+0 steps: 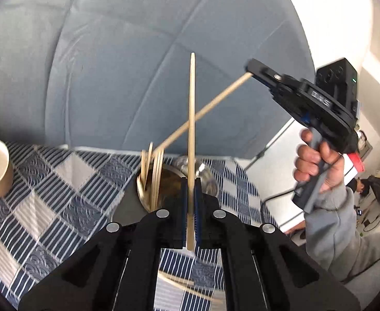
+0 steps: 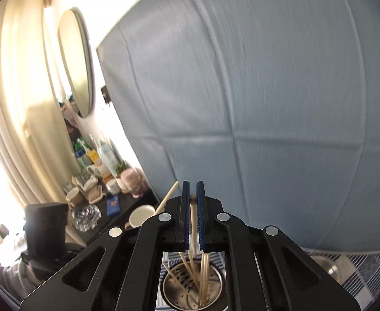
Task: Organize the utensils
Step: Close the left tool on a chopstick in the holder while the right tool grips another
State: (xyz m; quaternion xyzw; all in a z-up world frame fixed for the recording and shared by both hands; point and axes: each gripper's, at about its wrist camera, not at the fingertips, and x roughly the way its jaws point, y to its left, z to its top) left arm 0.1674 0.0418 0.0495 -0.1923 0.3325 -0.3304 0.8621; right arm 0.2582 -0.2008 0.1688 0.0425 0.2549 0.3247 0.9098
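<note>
L gripper level-ish; R gripper raised (both clamp chopsticks)

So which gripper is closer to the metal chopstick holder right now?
Left, probably. The left gripper, shut on a chopstick, sits just in front of the holder. The right gripper, shut on another chopstick, is raised up and off to its right.

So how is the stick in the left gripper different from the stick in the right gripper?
In the left wrist view, the left gripper's chopstick stands straight up, while the right gripper's chopstick slants.

The left gripper grips its stick near the bottom; the right gripper grips its stick at the upper end.

The left stick is clear of the metal holder; the right stick's lower end sits among the sticks there.

Both are pale wood.
</note>
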